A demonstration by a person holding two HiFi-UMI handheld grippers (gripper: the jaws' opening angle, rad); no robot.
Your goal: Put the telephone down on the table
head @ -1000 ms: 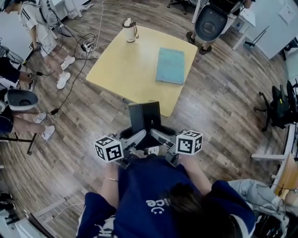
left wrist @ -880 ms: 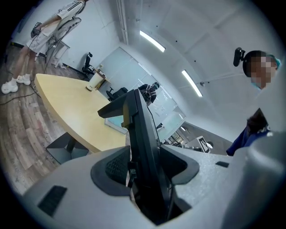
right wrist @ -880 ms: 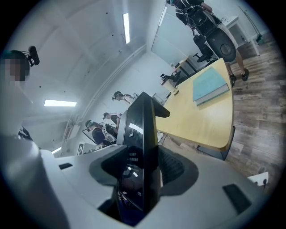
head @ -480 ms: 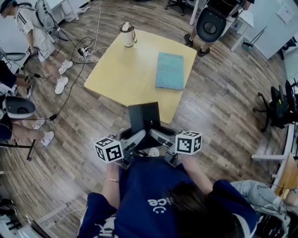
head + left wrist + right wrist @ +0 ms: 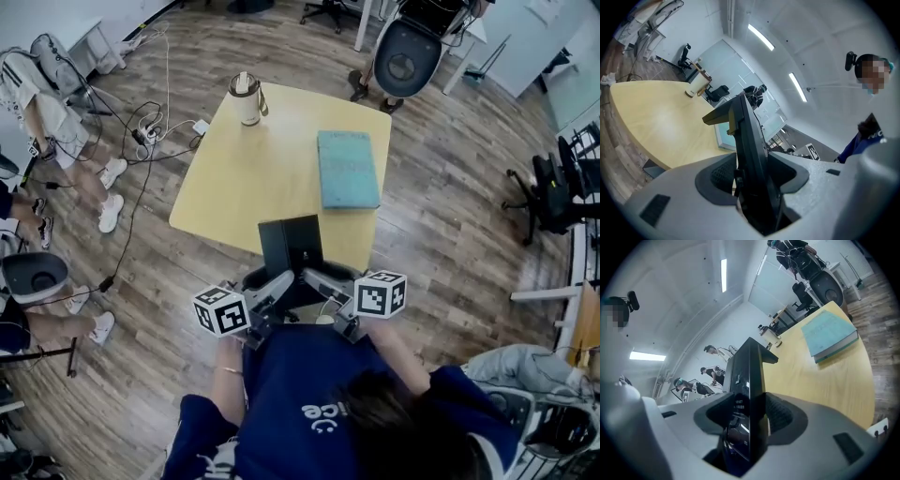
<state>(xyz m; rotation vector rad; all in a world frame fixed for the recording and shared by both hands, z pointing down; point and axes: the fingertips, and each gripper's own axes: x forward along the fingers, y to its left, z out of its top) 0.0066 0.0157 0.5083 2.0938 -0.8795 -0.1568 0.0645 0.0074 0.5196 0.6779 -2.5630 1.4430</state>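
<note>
Telephone held at the surface's near edge, not yet set down

Black telephone (image 5: 291, 246) stands upright, pinched from both sides: the left hand-held gripper (image 5: 270, 287) and the right hand-held gripper (image 5: 322, 280) each clamp its lower body. It hangs at the 6 o'clock edge of the yellow surface (image 5: 248, 183), apparently clear of it. Both forearms sit tucked close to the chest, grippers angled inward. The next move, as I judge it, is to reach forward over the bare wood — teal book (image 5: 348, 169) at 2 o'clock, flask (image 5: 246, 97) at 11 — then lower and release.
</note>
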